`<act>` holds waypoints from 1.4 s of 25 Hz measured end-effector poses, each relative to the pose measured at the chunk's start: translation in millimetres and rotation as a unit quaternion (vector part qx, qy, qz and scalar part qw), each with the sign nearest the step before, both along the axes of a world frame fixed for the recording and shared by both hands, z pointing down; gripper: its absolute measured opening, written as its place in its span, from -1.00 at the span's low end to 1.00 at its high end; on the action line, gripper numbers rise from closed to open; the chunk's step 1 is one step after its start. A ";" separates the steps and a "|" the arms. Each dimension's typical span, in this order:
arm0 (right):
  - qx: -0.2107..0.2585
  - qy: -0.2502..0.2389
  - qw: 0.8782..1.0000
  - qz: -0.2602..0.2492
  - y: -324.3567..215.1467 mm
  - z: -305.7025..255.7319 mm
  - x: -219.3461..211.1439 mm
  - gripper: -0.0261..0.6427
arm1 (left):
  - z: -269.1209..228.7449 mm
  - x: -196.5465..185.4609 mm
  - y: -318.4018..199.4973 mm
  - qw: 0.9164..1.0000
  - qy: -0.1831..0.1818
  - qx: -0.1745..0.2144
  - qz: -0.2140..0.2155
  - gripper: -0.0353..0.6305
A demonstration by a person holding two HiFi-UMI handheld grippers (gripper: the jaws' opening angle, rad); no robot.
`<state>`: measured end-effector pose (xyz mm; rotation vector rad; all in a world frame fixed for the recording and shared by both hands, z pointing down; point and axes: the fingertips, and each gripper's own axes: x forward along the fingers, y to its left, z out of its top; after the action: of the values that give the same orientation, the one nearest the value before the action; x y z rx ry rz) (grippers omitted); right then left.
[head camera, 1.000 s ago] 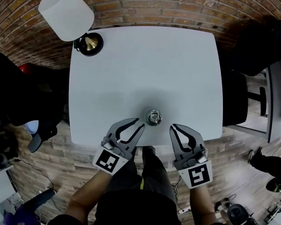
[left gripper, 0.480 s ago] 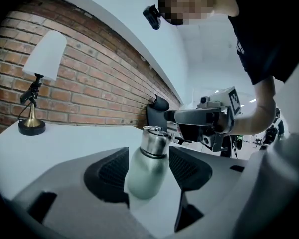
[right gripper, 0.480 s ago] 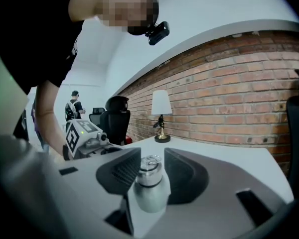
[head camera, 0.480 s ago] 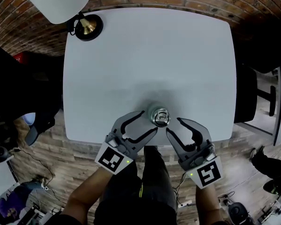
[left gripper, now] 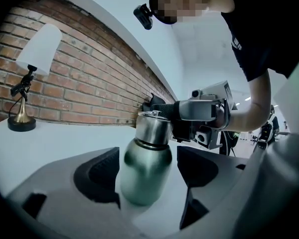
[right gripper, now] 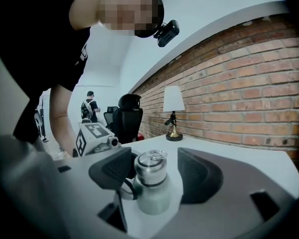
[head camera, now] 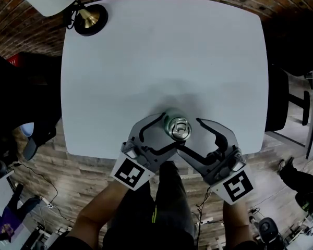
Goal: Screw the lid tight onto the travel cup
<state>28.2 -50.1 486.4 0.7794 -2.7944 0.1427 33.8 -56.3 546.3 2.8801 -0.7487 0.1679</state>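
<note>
Head view showed the travel cup (head camera: 178, 128) at the table's (head camera: 161, 51) near edge, inside both just-opened, wide jaws. Ideally the left gripper (left gripper: 147, 171) would clamp the body, and the right gripper (right gripper: 154, 173) would take the lid (right gripper: 150, 164) squarely.

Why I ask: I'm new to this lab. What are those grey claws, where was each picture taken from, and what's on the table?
A person holds a two-jaw tool in each hand. One camera on the person's head looks down; one rides on each tool, looking along its jaws. On the white table stand a lamp and a steel travel cup with its lid on. The left tool and right tool have just been opening their jaws; the cup stands between both pairs, gripped by neither.
</note>
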 end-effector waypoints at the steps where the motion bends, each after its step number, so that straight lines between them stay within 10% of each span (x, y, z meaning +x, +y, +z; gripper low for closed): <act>1: -0.001 0.001 1.000 -0.008 -0.3 1.8 -1.0 -0.10 | 2.0 2.1 -1.4 1.000 0.001 -0.001 -0.001 0.14; 24: -0.004 0.024 0.995 -0.094 -5.8 30.2 -24.0 -0.07 | 14.9 11.0 -6.4 1.000 0.007 -0.006 -0.016 0.17; 35: 0.017 -0.008 0.994 0.111 -15.4 24.6 -20.3 -0.12 | 15.2 9.5 -6.9 1.000 0.011 -0.005 -0.022 0.17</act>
<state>7.9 -65.5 511.0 1.1006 -2.7242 0.1408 43.3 -63.2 561.5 2.8482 -0.8042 0.1354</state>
